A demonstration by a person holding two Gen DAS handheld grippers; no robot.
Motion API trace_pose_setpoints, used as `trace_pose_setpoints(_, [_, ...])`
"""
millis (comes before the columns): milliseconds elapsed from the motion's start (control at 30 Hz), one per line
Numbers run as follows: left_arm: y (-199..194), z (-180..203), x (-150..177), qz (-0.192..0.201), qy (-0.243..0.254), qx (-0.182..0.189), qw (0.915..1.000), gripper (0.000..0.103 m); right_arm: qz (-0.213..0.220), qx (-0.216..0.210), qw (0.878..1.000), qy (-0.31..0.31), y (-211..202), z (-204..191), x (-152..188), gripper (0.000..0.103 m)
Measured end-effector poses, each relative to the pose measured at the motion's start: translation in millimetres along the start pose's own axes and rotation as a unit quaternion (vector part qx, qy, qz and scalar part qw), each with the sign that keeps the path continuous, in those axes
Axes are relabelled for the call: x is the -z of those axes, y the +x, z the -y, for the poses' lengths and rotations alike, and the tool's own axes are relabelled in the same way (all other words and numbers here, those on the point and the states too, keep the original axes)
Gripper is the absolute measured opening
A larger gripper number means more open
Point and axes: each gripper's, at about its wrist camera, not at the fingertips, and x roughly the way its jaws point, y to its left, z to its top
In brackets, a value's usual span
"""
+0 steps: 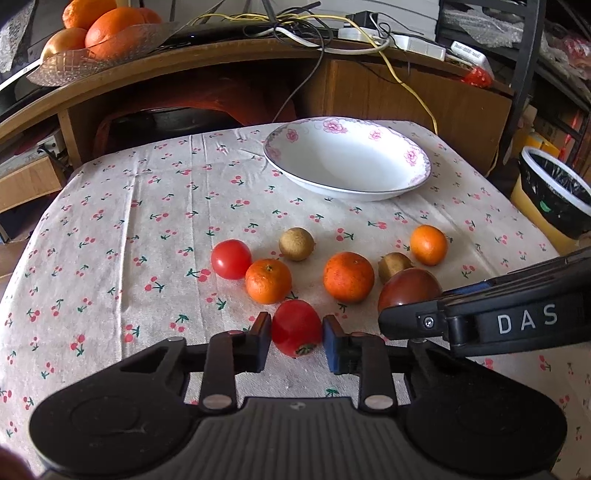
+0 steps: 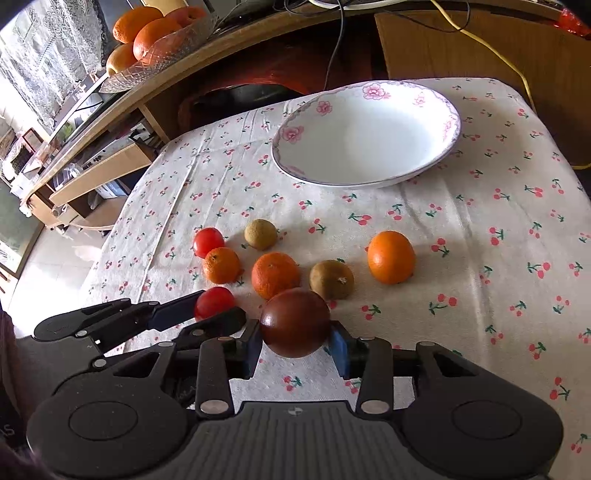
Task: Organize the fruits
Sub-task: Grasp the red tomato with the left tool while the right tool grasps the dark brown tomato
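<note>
On the cherry-print cloth, my left gripper [image 1: 297,330] is shut on a red tomato [image 1: 295,321], one pad against each side. My right gripper [image 2: 295,341] is shut on a dark brown-red tomato [image 2: 295,317] just right of it. In the left wrist view the right gripper [image 1: 388,323] comes in from the right, over that dark tomato [image 1: 410,290]. Beyond lie another red tomato [image 1: 231,258], three mandarins [image 1: 267,280] [image 1: 348,277] [image 1: 428,244] and two brown kiwi-like fruits [image 1: 296,243] [image 1: 393,266]. A white floral plate [image 1: 347,162] sits empty at the far side.
A glass bowl of oranges [image 1: 99,48] stands on the wooden shelf behind the table, with cables [image 1: 332,26] beside it. A lined bin [image 1: 554,199] stands off the table's right edge. The cloth's left half holds nothing.
</note>
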Motion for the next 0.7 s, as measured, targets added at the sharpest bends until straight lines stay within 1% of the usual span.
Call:
trace_pose_setpoints(100, [-0.8, 2.8, 0.8, -0.002, 0.006, -0.004, 1.0, 0.037, -0.001, 0.004, 1.0, -0.003, -3.4, 2.5, 2.9, 0.034])
trace_pose_setpoints(300, [-3.3, 2.3, 0.1, -0.009, -0.003, 0.004, 0.9999, 0.036, 0.004, 0.012, 1.0, -0.018, -13.9, 3.1, 7.3, 0.034])
trace_pose_setpoints(533, [-13.7, 14.2, 3.8, -0.012, 0.018, 0.004, 0.9998, 0.036, 0.003, 0.028, 0.999, -0.032, -20.6, 5.3, 13.6, 0.034])
trace_pose_setpoints(700, [-20.9, 16.6, 10.9, -0.025, 0.017, 0.001, 0.9995, 0.036, 0.0, 0.041, 0.998, -0.048, -25.8, 5.9, 23.9, 0.034])
